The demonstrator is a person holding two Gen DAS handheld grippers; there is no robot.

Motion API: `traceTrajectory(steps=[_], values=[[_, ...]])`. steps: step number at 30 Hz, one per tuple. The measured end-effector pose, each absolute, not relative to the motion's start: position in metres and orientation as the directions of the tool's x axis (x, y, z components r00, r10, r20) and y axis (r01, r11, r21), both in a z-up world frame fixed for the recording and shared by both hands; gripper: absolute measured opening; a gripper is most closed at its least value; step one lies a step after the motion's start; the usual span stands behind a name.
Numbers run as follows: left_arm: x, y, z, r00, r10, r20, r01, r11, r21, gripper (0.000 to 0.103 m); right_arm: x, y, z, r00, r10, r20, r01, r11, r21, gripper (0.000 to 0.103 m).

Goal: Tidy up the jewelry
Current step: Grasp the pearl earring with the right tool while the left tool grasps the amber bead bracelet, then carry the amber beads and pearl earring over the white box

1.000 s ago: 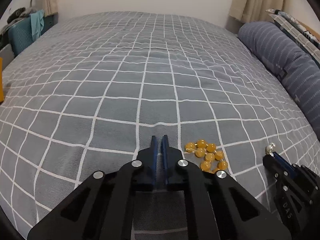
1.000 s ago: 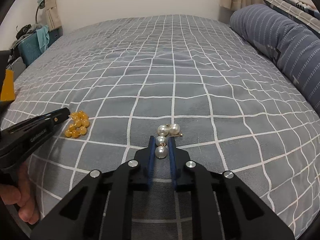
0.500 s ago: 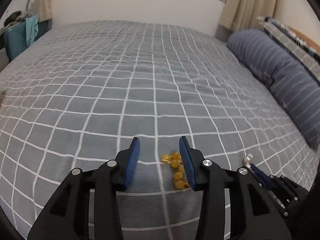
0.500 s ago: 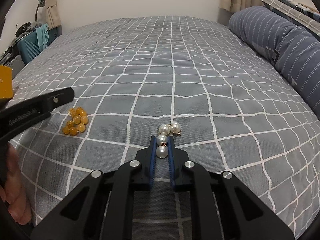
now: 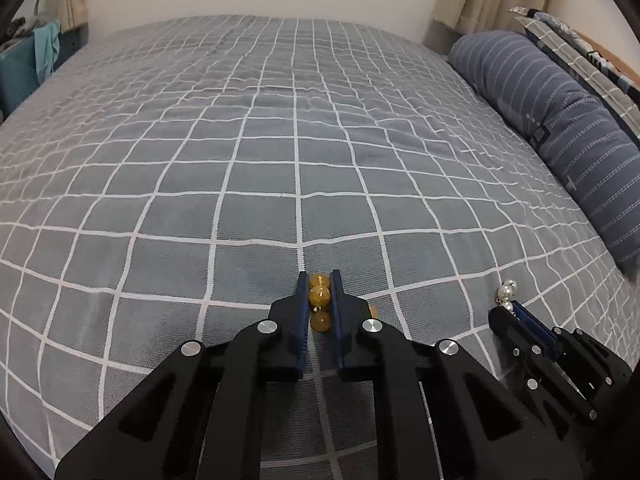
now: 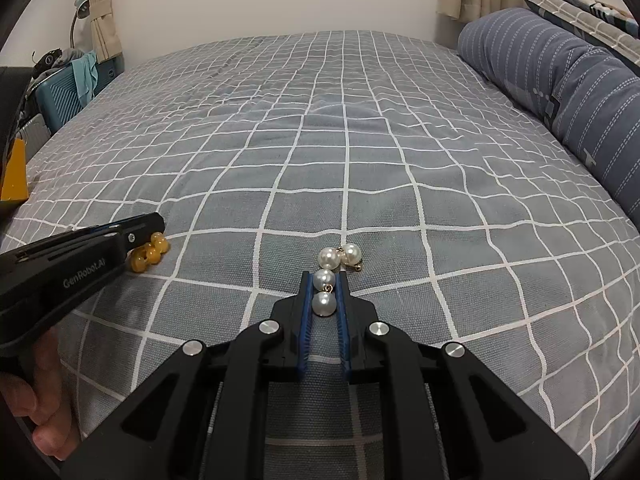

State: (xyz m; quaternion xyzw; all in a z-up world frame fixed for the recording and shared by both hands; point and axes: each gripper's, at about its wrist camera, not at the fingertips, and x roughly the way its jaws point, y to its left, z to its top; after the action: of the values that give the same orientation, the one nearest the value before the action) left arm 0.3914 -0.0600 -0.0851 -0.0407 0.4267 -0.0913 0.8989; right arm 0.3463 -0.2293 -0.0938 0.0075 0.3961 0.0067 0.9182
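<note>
Surface: a grey bedspread (image 5: 248,184) with a white grid is covering the bed; both pieces of jewelry are lying at its near edge.
Left gripper (image 5: 319,280): its jaws have just been closing and are now gripping the amber bead bracelet (image 5: 319,295), with beads showing between the blue pads.
Amber bead bracelet: it is resting on the bedspread, with one bead poking out past the fingertips; in the right wrist view a few beads are showing beside the gripper's tip.
Right gripper (image 6: 325,280): it is clamping the pearl string (image 6: 325,298), two pearls sitting between the pads.
Pearl string: two more pearls are lying on the bedspread just beyond the fingertips, seemingly joined by small gold links.
Spacing: the two grippers are sitting near each other, apart.
Background: a blue striped bolster (image 5: 560,120) is lying along the right side.
Person: a hand (image 6: 40,408) is holding the left gripper's handle.
</note>
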Motion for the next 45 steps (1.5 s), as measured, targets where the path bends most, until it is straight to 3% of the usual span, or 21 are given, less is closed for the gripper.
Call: traceTrajectory(steps=[7, 22, 28, 35, 45], values=[[0.380, -0.061, -0.068, 0.640, -0.127, -0.758, 0.113, 0.991, -0.071, 0.009, 0.346, -0.231, -0.095, 0.684, 0.032, -0.728, -0.006, 0.999, 0.038, 0.011], [0.346, -0.041, -0.019, 0.647, -0.108, -0.755, 0.096, 0.994, -0.061, 0.009, 0.339, -0.220, -0.078, 0.671, -0.066, -0.738, 0.058, 0.998, -0.036, 0.011], [0.324, -0.006, 0.006, 0.625, -0.127, -0.771, 0.025, 0.989, -0.143, 0.009, 0.331, -0.216, -0.054, 0.660, -0.026, -0.750, 0.077, 0.996, 0.033, 0.011], [0.285, 0.022, 0.046, 0.658, -0.084, -0.748, 0.005, 0.994, -0.107, 0.009, 0.310, -0.186, -0.004, 0.698, 0.008, -0.716, 0.036, 0.998, 0.046, 0.011], [0.215, 0.092, 0.096, 0.678, -0.062, -0.732, -0.040, 0.992, -0.120, 0.009, 0.282, -0.118, 0.047, 0.684, 0.161, -0.712, -0.119, 0.987, 0.109, 0.011]])
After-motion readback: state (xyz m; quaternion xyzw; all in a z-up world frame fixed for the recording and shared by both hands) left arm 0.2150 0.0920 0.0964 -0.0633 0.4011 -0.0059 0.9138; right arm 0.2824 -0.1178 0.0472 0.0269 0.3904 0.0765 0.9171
